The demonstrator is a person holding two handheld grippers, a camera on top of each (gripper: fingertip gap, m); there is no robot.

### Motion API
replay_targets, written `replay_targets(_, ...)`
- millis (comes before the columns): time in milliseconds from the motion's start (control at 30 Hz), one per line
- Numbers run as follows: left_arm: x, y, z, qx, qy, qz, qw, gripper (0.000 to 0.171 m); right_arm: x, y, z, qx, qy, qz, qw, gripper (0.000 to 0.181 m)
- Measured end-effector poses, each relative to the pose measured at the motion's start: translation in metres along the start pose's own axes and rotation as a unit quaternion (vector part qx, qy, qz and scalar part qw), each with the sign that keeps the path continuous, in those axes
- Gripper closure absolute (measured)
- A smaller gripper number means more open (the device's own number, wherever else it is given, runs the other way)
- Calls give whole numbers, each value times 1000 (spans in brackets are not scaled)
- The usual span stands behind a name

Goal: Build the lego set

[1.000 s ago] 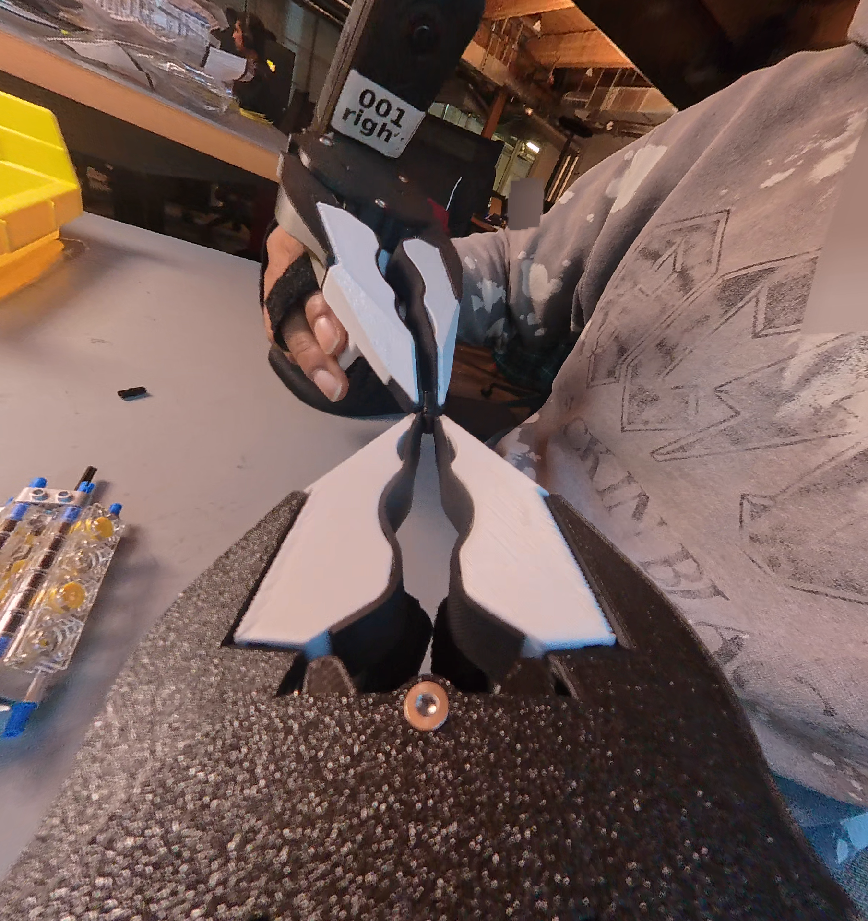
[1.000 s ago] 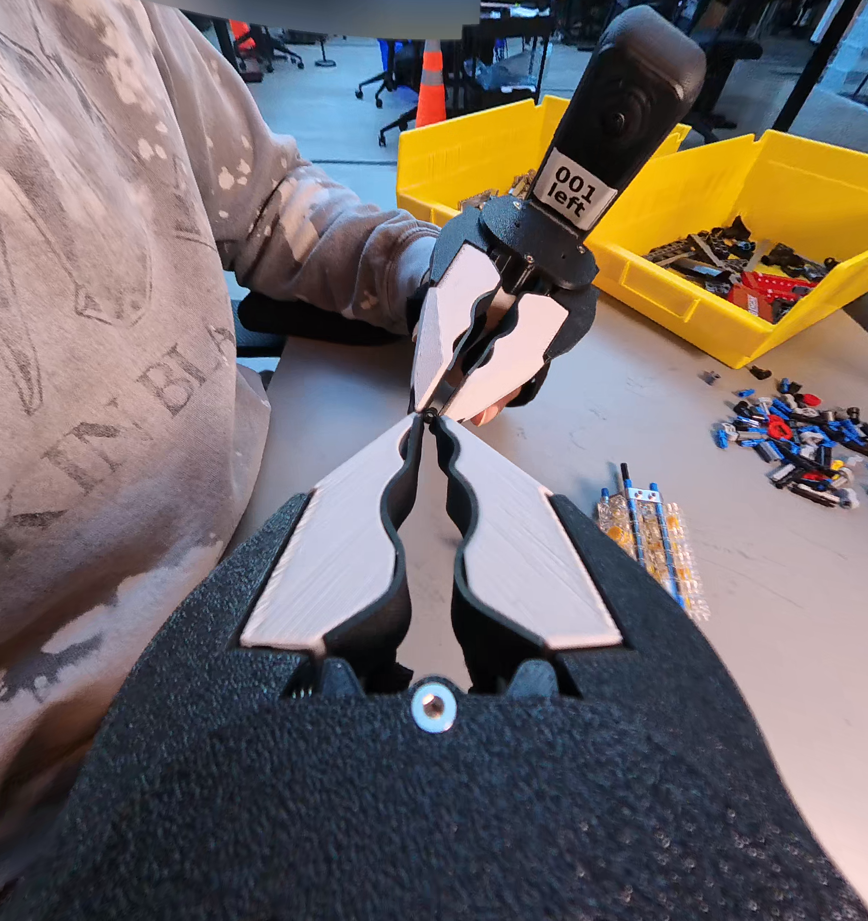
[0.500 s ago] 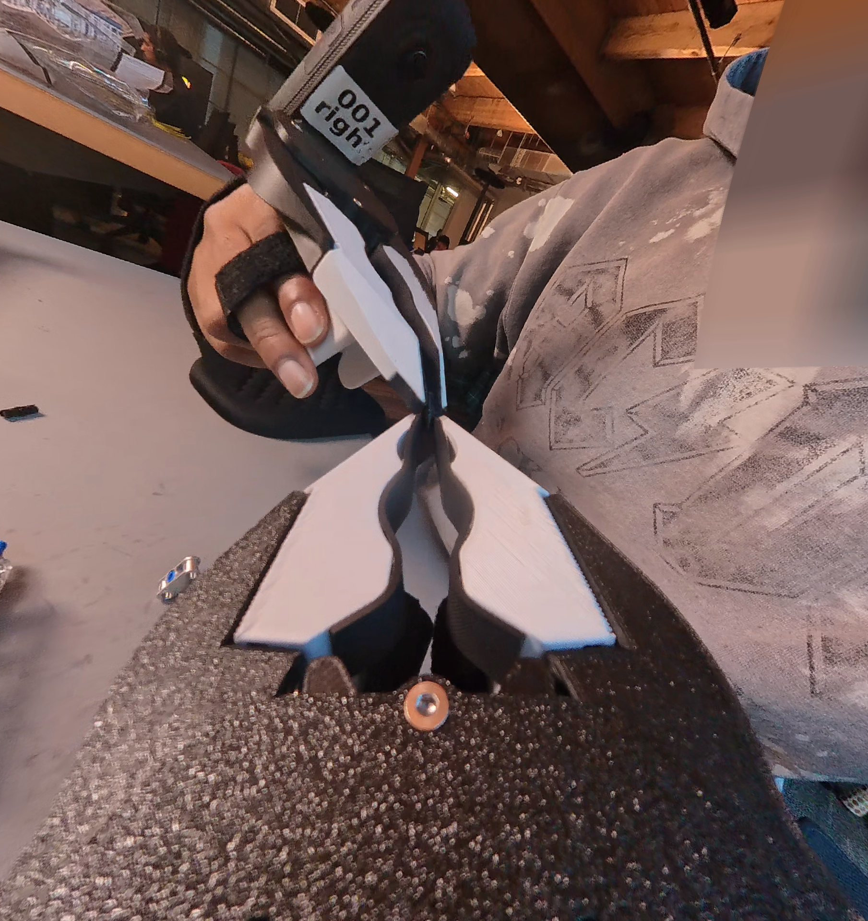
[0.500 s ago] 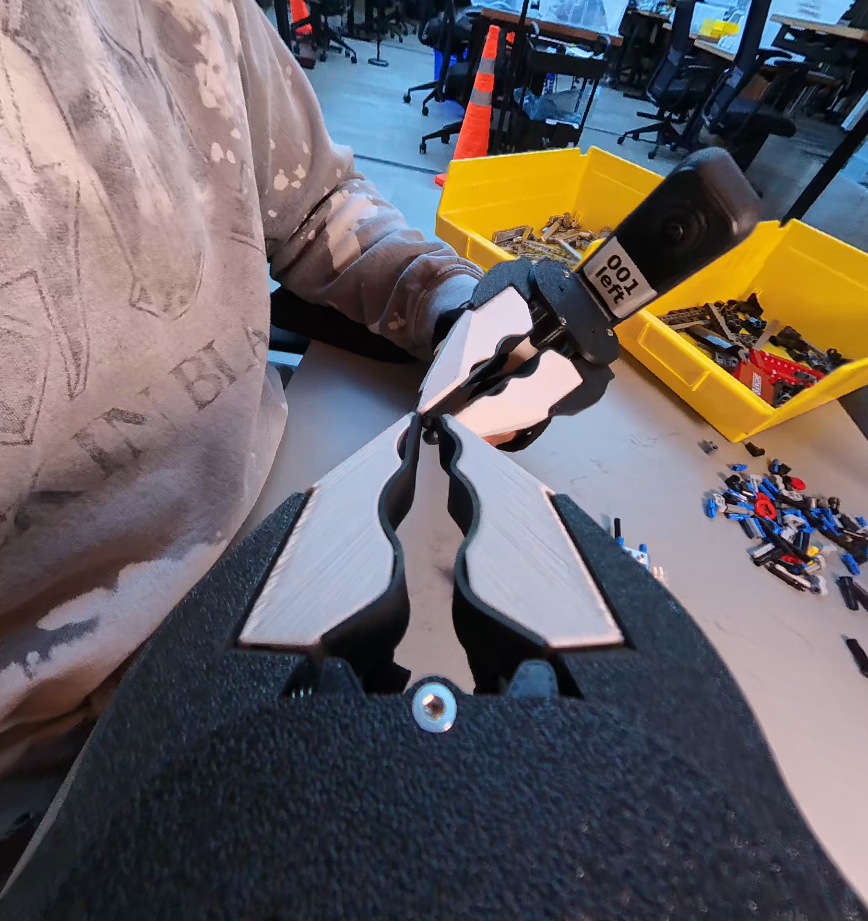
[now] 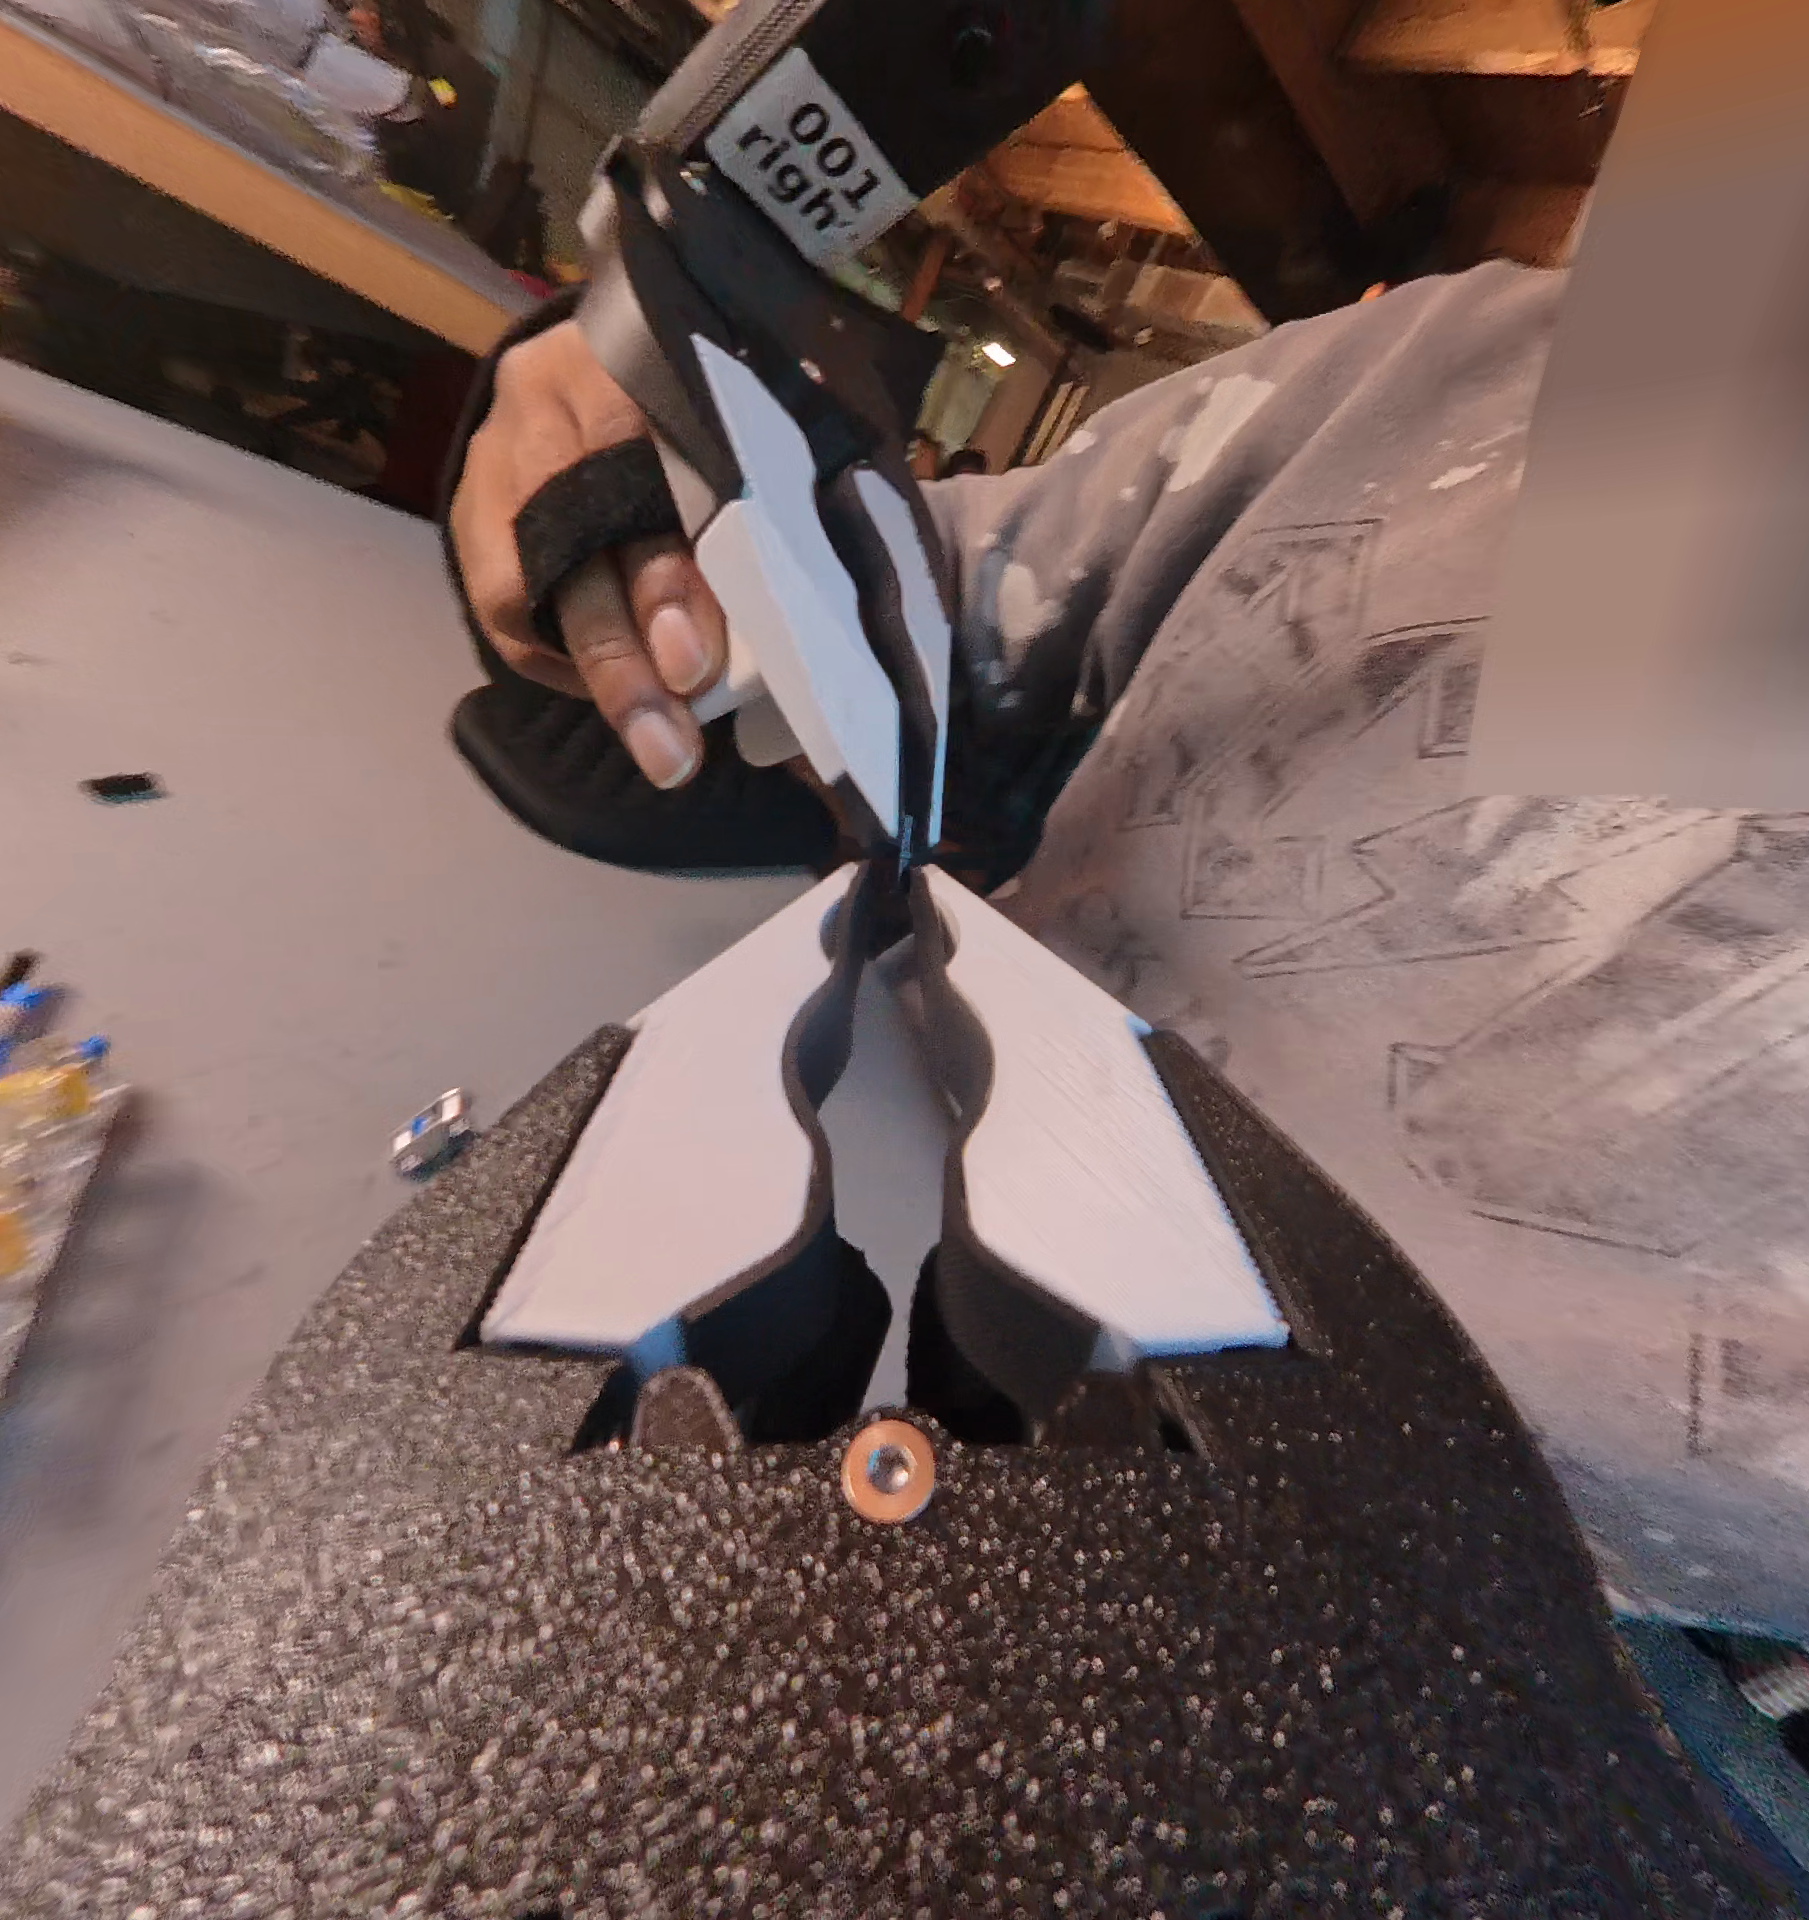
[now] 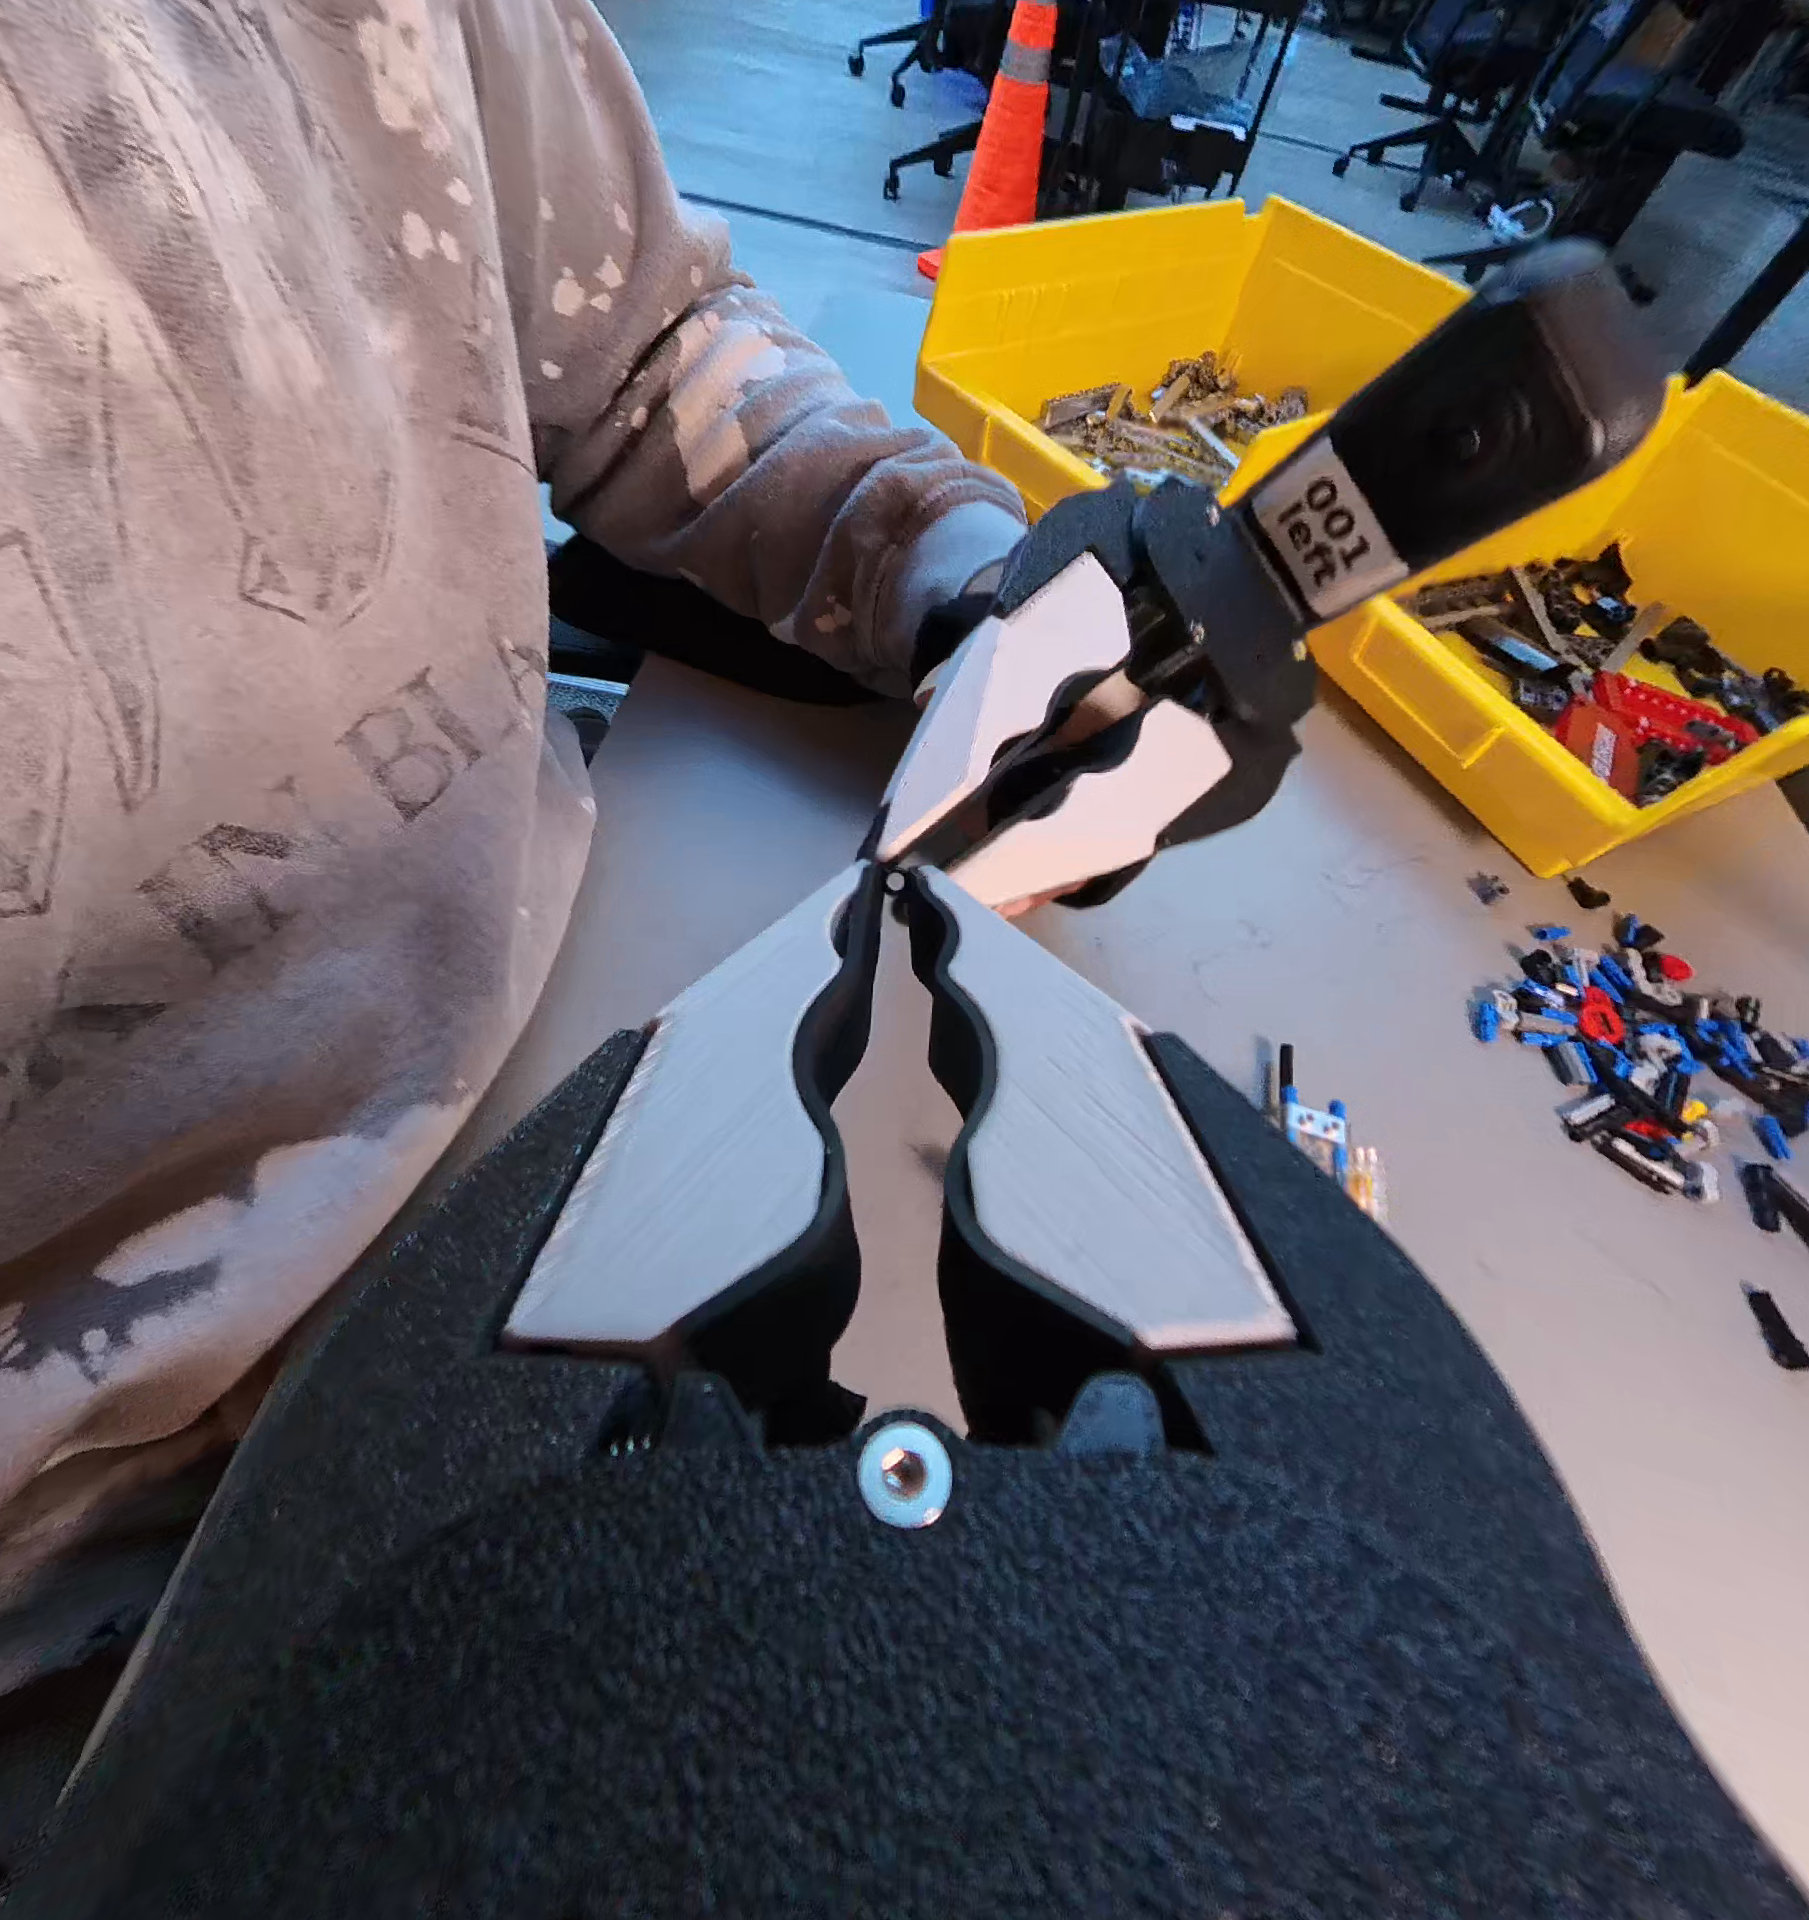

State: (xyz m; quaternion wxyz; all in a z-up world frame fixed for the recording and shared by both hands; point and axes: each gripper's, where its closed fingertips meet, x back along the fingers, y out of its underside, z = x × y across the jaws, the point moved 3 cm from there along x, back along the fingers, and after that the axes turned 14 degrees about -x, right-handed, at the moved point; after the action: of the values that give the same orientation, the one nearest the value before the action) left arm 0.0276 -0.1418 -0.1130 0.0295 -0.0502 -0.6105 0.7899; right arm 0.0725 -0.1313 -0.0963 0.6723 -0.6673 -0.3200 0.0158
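Observation:
My left gripper [image 5: 892, 896] and right gripper [image 6: 895, 891] meet tip to tip above the grey table [image 5: 256, 644], close to the person's grey sweatshirt [image 6: 204, 623]. Both are nearly shut, and a tiny dark part [image 6: 895, 883] is pinched where the tips meet. It also shows in the left wrist view [image 5: 902, 847], too small to make out its shape. The right gripper [image 5: 915, 826] comes down from above in the left wrist view, held by a hand [image 5: 567, 582]. The left gripper [image 6: 884, 857] comes in from the upper right in the right wrist view.
Two yellow bins [image 6: 1087, 301] [image 6: 1731, 499] of parts stand at the far right. A pile of small blue, black and red pieces [image 6: 1658, 1039] lies on the table. A clear plate assembly with blue pins [image 5: 6, 1132] [image 6: 1315, 1132], a small grey piece [image 5: 427, 1127] and a black bit [image 5: 126, 787] lie nearby.
The grippers stay tip to tip. The left gripper has tilted further over to the right in the right wrist view. The clear assembly has come back at the left wrist view's left edge.

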Motion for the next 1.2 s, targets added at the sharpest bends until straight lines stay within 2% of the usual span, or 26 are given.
replay_targets(67, 12, 9, -18, -3, -73, -51, 996, 159, 3, 13, 13, -18, 19, -20, 999, 179)
replay_targets(133, 27, 26, -38, 9, -147, -122, 982, 152, 6, 33, 30, -41, 48, -50, 997, 179)
replay_targets(233, 36, 50, -52, 54, -193, -186, 962, 150, 3, 62, 46, -60, 79, -100, 990, 179)
replay_targets(367, 28, 71, -58, 86, -220, -237, 942, 149, -5, 79, 56, -73, 97, -125, 985, 178)
replay_targets(600, 9, 83, -59, 109, -262, -273, 919, 144, -11, 92, 58, -78, 93, -149, 981, 178)
replay_targets(833, -5, 83, -53, 110, -239, -270, 926, 135, -14, 92, 40, -77, 77, -131, 985, 178)
replay_targets(933, -6, 84, -55, 101, -249, -274, 923, 143, -12, 90, 37, -83, 80, -112, 987, 178)
replay_targets(1067, -8, 89, -58, 66, -261, -296, 916, 167, -7, 86, 37, -90, 91, -93, 987, 178)
replay_targets(1200, -10, 91, -59, 2, -265, -327, 907, 171, -3, 89, 37, -99, 98, -95, 986, 178)
